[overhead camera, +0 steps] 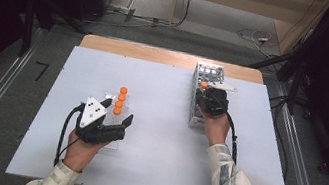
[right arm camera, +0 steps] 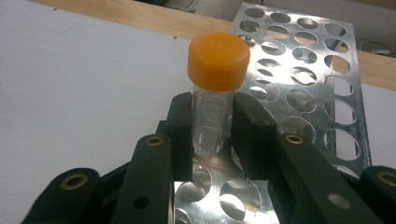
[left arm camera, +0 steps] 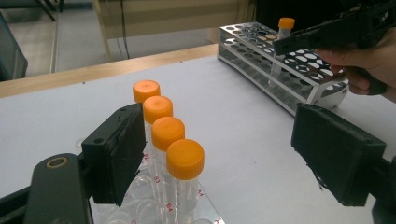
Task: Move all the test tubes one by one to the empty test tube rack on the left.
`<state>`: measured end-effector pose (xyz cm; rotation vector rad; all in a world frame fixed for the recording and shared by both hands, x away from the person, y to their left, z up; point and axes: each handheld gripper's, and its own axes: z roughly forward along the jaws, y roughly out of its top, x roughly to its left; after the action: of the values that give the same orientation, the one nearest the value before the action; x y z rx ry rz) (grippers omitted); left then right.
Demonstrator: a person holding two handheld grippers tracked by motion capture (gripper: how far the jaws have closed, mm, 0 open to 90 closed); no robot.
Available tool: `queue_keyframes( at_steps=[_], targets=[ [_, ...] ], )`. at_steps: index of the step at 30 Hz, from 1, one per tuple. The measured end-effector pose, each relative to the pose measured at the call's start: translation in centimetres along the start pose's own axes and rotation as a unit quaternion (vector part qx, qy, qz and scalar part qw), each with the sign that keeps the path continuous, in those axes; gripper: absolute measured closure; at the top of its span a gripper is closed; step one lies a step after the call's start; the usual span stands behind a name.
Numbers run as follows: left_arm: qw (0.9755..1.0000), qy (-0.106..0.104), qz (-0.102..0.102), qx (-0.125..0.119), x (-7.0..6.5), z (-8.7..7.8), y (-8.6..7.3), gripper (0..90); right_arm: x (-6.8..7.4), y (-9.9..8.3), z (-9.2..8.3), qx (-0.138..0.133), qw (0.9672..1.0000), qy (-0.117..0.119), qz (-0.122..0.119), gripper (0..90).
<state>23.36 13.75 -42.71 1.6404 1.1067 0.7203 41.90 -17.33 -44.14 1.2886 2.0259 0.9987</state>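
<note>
Right hand-held gripper [right arm camera: 212, 128] squeezes a clear tube [right arm camera: 210, 123] just under its orange cap, standing in the metal rack [right arm camera: 308, 93] at two o'clock on the white tabletop [overhead camera: 157, 122]. It looks light, hard and slippery; hold below the cap. Left hand-held gripper [left arm camera: 219, 158] gapes wide beside four more tubes [left arm camera: 180, 158]. Grey floor lies around.

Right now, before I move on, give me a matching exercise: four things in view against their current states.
Things:
1. right tongs
2. left tongs
3. metal rack
4. four capped tubes

States:
A. standing in a row in a clear holder
B. open, holding nothing
C. lying on the table's right side
D. shut on one orange-capped tube

Pairs: 1-D, 2-B, 3-C, 4-A
</note>
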Motion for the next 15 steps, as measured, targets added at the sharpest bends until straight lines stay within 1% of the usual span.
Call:
queue_keyframes(
  at_steps=[2,9,15],
  targets=[
    [1.0000,0.000,0.000,0.000,0.02,0.00,-0.01,18.8,0.03,0.05,0.01,0.001,1.0000,0.002,0.001,70.2],
    [1.0000,0.001,-0.002,-0.002,0.09,0.01,-0.03,18.8,-0.17,0.15,-0.21,-0.003,0.9999,0.012,0.012,70.9],
    [1.0000,0.000,-0.001,-0.001,0.07,0.01,-0.03,18.8,-0.10,0.61,-0.96,-0.020,0.9997,0.014,0.011,71.0]
  ],
)
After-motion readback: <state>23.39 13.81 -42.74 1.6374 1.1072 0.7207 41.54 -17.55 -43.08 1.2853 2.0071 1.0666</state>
